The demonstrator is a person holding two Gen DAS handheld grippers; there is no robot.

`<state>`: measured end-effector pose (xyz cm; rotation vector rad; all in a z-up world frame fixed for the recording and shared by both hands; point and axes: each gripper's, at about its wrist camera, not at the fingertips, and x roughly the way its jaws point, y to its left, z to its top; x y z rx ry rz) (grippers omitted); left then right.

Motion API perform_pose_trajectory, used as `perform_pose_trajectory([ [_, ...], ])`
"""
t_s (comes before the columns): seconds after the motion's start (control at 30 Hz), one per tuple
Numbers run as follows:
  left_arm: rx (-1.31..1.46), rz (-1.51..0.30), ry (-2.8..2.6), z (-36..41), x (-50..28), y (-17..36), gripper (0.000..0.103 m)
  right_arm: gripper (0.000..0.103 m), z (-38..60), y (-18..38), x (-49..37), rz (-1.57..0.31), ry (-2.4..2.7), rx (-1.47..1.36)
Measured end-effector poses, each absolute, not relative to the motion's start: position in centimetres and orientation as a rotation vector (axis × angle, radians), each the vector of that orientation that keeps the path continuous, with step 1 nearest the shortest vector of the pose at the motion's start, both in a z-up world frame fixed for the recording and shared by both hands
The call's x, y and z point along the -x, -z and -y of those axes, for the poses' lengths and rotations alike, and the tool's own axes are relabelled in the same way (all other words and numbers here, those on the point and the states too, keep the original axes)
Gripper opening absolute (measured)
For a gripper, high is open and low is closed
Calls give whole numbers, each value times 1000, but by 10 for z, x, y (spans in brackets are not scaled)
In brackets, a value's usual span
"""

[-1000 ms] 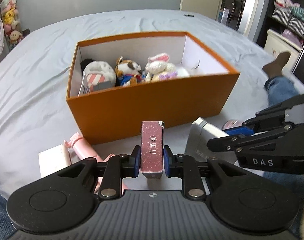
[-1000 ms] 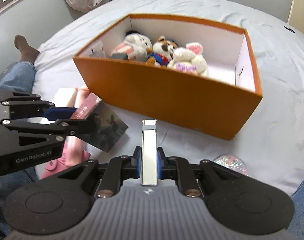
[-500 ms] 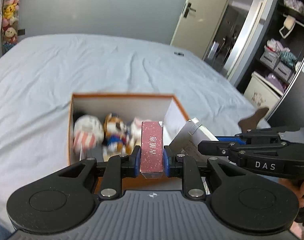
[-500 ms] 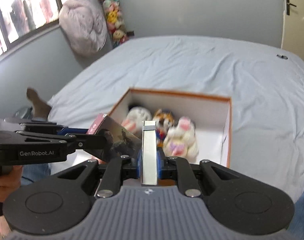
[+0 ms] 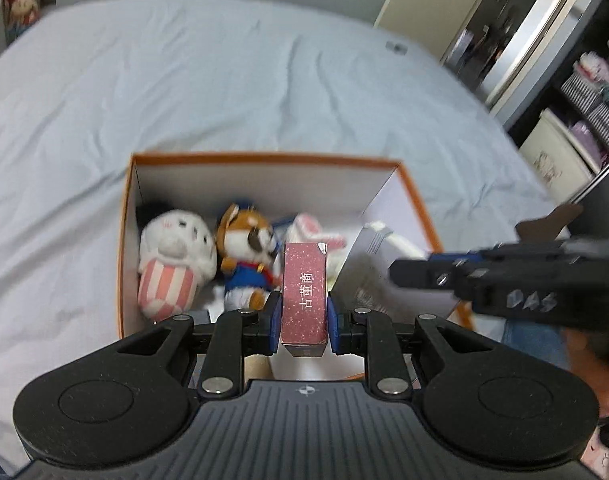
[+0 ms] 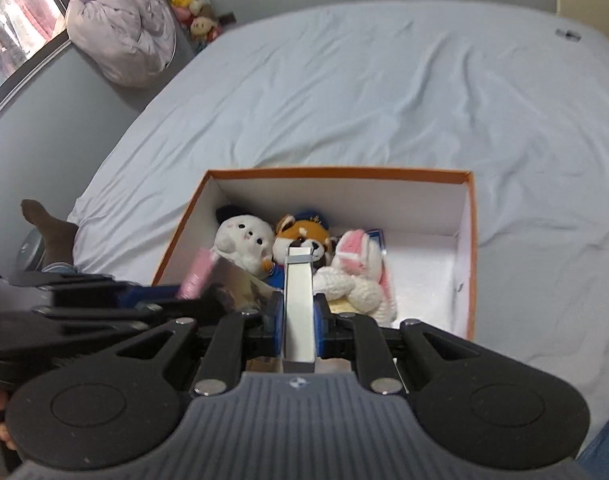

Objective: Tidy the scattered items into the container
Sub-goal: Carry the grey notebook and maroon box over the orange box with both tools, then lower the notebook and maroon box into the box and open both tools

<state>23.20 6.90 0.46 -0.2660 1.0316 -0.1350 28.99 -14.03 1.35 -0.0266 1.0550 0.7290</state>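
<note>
While 3 plush toys (image 6: 300, 256) already sit in the orange box (image 6: 344, 171), the left gripper (image 5: 303, 312) clamps a red carton (image 5: 304, 292) and the right gripper (image 6: 299, 322) clamps a white box (image 6: 299, 308), both unreleased above it.

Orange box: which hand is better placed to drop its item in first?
Probably right. The right gripper holds its white box beside the bare floor of the orange box; the left gripper's pink box hangs over the plush fox.
</note>
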Motion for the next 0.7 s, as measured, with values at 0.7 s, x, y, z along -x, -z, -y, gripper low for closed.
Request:
perform_pose_trajectory([
  [0.7, 202, -1227, 57, -50, -263, 32, 26, 16, 103, 39, -322, -1155, -730, 81],
])
